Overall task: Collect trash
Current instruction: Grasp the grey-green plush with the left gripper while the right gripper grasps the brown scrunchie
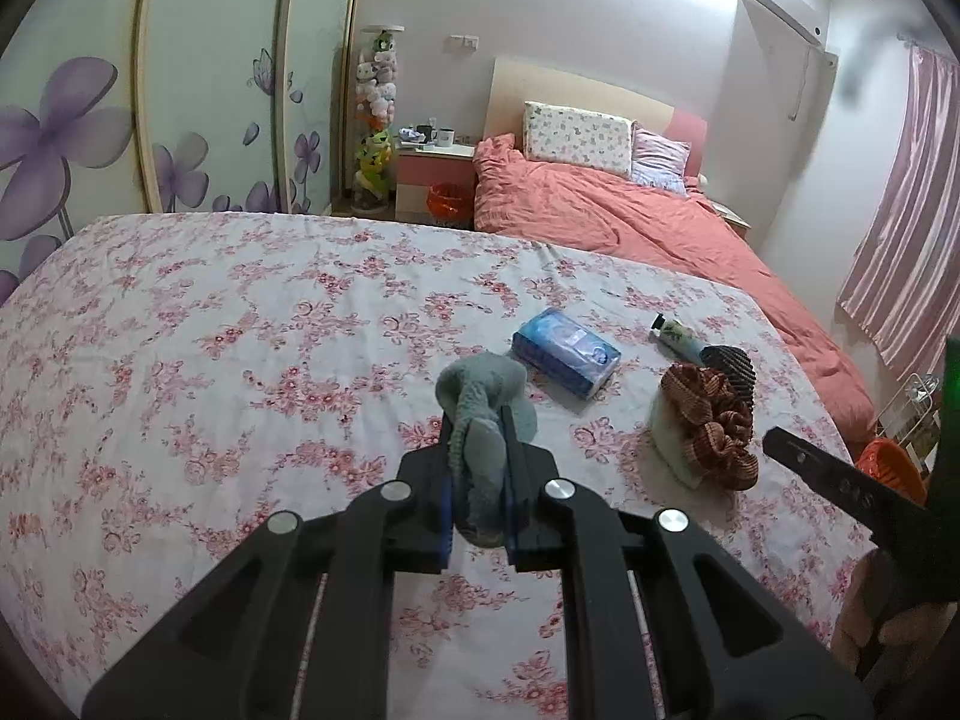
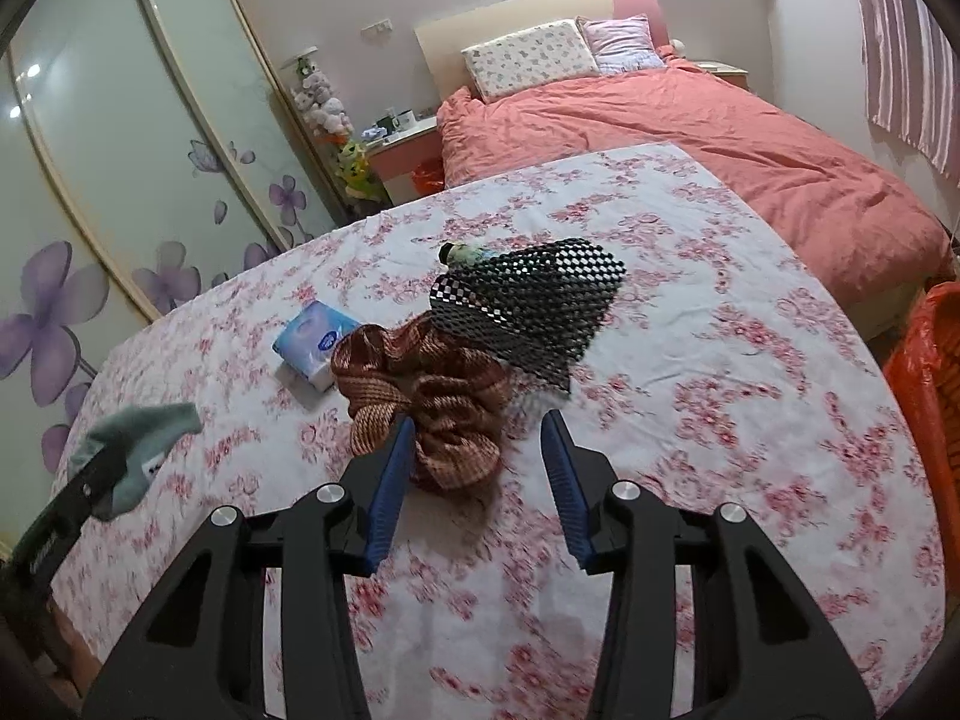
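The left gripper (image 1: pixel 478 420) was clamped tight on a grey-green sock (image 1: pixel 480 414), the cloth bunched between its jaws and lifted clear of the floral worktop (image 1: pixel 240 330); that hold looked meant for carrying, since a limp sock needs a firm pinch near its middle or it slides out. The right gripper (image 2: pixel 480 450) stood wide open and held nothing; its left finger sat just beside a brown scrunchie (image 2: pixel 432 396), which lay crumpled on the cloth, so I judged it was lining up for that piece next. In the left view something pale showed under the scrunchie, but I could not tell what it was. A black mesh (image 2: pixel 534 306) lay touching the scrunchie's far side, partly over a small tube (image 2: pixel 462 253); a blue tissue pack (image 2: pixel 315 342) rested apart on the left; whether those counted as trash I could not tell. An orange bin (image 2: pixel 927 396) stood off the worktop's right edge, a likely place for the trash; the sock was on the far side from it, so a reach across seemed called for. The mesh, being close, might snag if the scrunchie were lifted carelessly.
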The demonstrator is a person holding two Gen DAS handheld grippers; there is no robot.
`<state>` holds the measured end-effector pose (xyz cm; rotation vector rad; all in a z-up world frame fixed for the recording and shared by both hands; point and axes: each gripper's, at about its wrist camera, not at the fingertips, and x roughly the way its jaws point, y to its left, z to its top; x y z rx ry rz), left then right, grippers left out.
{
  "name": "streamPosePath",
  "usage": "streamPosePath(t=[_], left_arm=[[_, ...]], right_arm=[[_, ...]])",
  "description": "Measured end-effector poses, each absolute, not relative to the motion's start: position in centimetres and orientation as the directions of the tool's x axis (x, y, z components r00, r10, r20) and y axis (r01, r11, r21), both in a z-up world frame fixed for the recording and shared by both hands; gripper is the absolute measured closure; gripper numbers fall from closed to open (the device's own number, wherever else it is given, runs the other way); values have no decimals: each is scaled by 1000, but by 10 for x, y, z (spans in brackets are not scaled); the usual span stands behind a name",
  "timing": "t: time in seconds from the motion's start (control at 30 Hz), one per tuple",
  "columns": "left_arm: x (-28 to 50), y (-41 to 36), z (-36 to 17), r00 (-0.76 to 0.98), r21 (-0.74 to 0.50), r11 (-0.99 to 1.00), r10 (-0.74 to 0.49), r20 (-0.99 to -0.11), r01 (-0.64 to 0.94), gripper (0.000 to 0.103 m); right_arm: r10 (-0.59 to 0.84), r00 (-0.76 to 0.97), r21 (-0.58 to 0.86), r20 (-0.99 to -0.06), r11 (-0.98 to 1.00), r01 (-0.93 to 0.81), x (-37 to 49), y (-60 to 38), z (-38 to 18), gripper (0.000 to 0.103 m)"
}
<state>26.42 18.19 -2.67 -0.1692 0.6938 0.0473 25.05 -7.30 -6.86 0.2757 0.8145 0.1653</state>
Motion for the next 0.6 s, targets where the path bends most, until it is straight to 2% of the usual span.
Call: streamPosePath(t=[0.17,0.4,0.47,0.5,0.6], left_arm=[[266,187,-32,763,-153,983,-23,-646,-100,90],[267,187,-38,752,-160,982,-33,-658,-96,90],[268,187,-39,750,-159,982,-33,-660,-97,90],[269,187,-39,749,-159,982,-32,-662,-98,90],[269,186,-41,746,-161,982,-32,-665,-101,90]], right_arm=[[251,664,303,-704,952,-39,256,-66,-74,59],[233,643,286,-729,958,-23,267,-59,-85,66],[243,627,294,-740,956,-23,272,-58,-90,71],[249,620,295,-744,955,-29,273,-57,-92,80],[252,623,273,-741,960,-63,270,-53,-91,93]])
